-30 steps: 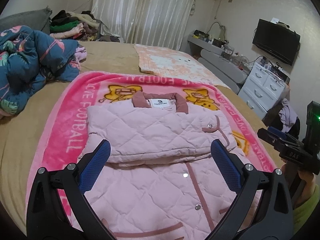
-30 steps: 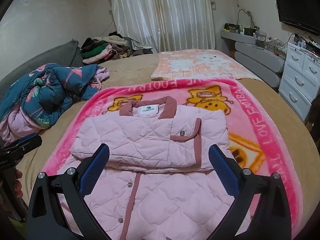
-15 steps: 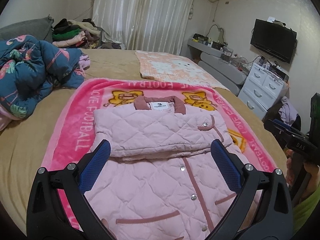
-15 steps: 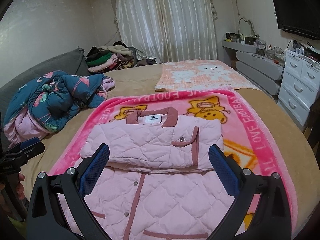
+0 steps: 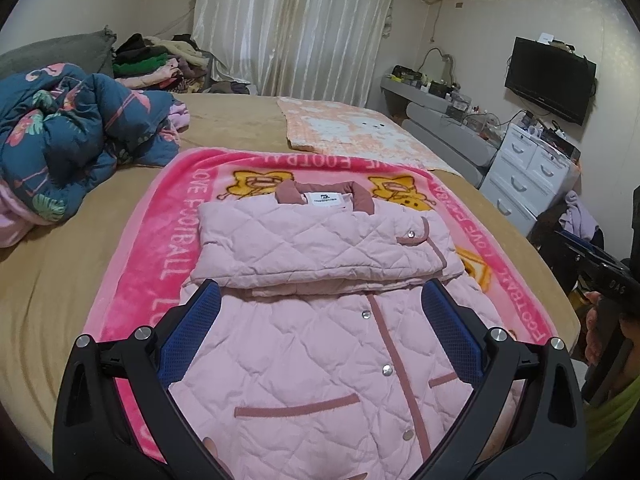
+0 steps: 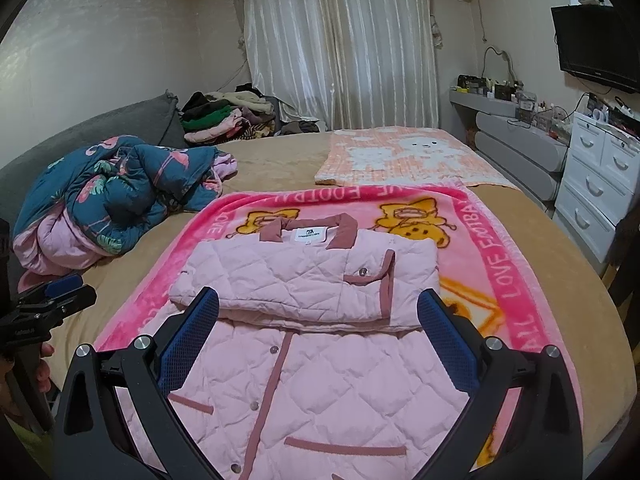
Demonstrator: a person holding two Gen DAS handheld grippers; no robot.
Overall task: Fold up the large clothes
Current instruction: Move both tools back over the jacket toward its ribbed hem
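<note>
A pink quilted jacket (image 5: 320, 344) is spread face up on a pink blanket (image 5: 160, 256) on the bed (image 5: 48, 288), collar away from the cameras, with its sleeves folded across the chest into a thick band (image 5: 320, 248). It is judged to be soft, light and puffy, likely to spring back where it is creased and to slip a little on the fleece. On the left, the left gripper (image 5: 320, 300) is held above the lower body of the jacket with its jaws spread wide and nothing between them. The left hem corner is best pinched through both layers, well clear of the pocket trim (image 5: 296, 408) and the snaps (image 5: 386, 369), since a shallow bite on padding is judged likely to slide off. On the right, the right gripper (image 6: 318, 308) is likewise held wide apart and empty over the jacket, and the right hem corner is judged to be its matching hold. The hem itself is cut off by the bottom of both views and hidden behind the gripper bodies, so its lie cannot be told. How the sleeves lie under the band is hidden. The collar label (image 6: 308, 234) is too small to be read.
</note>
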